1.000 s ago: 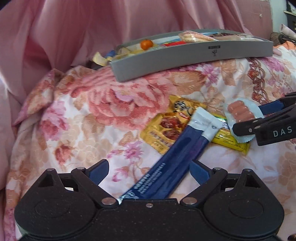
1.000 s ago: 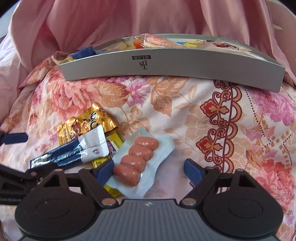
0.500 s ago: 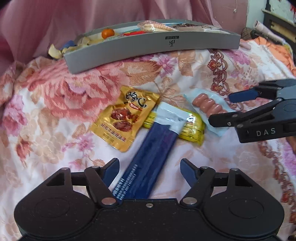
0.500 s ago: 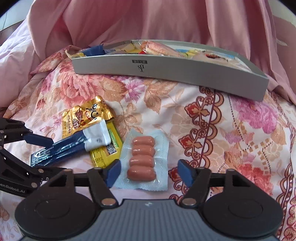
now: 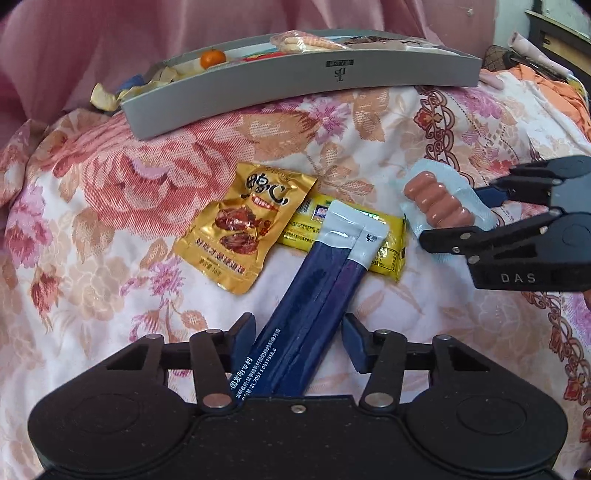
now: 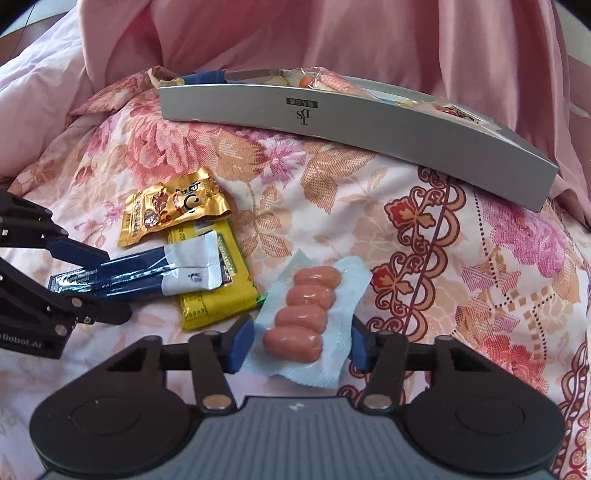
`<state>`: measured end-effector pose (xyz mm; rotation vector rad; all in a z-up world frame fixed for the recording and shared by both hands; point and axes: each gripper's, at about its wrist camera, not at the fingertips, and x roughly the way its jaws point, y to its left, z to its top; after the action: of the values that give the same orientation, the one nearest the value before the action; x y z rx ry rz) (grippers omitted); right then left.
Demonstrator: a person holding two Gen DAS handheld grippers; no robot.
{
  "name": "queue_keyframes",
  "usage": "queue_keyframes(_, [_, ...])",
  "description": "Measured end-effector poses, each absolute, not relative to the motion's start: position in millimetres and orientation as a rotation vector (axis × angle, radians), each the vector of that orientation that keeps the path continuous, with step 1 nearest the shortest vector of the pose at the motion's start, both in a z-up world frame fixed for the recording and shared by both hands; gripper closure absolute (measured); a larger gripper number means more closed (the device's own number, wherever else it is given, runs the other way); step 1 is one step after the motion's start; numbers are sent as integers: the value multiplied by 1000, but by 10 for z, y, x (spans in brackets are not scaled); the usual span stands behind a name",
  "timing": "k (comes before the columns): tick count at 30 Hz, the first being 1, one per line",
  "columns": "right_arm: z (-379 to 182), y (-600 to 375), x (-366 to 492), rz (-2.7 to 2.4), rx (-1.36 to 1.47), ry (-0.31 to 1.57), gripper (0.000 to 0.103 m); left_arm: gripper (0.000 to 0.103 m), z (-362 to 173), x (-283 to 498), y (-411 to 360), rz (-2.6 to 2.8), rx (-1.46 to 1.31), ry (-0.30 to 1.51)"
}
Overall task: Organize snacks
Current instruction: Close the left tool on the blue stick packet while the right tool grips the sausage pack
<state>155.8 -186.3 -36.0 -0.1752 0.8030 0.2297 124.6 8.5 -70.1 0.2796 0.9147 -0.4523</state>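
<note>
My left gripper (image 5: pixel 297 341) has closed in around the near end of a dark blue stick-pack pair (image 5: pixel 314 291), whose white tips lie on a yellow packet (image 5: pixel 384 236). A gold snack pouch (image 5: pixel 245 227) lies to their left. My right gripper (image 6: pixel 301 341) is shut on a sausage pack (image 6: pixel 303 312) in pale blue wrap; its edges are crumpled between the pads. In the left wrist view that pack (image 5: pixel 437 203) is tilted up off the cloth. The grey tray (image 5: pixel 295 79) holds several snacks at the back.
Everything lies on a soft floral bedspread (image 5: pixel 110 192) with pink fabric (image 6: pixel 332 33) bunched behind the tray (image 6: pixel 369 122). An orange fruit (image 5: pixel 213 58) and peel scraps (image 5: pixel 105 98) sit at the tray's left end. Clutter lies at the far right (image 5: pixel 535 62).
Both grippers have closed in: the right one now pinches the sausage pack and has lifted it. The left one has narrowed around the blue sticks.
</note>
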Motion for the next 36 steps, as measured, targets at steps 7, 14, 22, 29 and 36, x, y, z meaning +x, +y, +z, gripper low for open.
queue_keyframes(7, [-298,-1922,1458,216,-174,806,42,46,-710,1220,64,-384,197,979])
queue_keyframes(14, [-352,-2025,1619,212,-34,790,35,42,-754,1262,-4,-406,257,949])
queue_keyframes(22, [-325,-1947,1561,216,-66,782,56,53,-681,1223,-18,-368,200,1003])
queue_keyframes(29, [-312,-1949,1547,236,-26,787,57,53,-697,1214,-30,-367,144,1033])
queue_keyframes(36, [-282,-1936,1491,243,-6,778,67,59,-658,1167,-86,-359,177,1005])
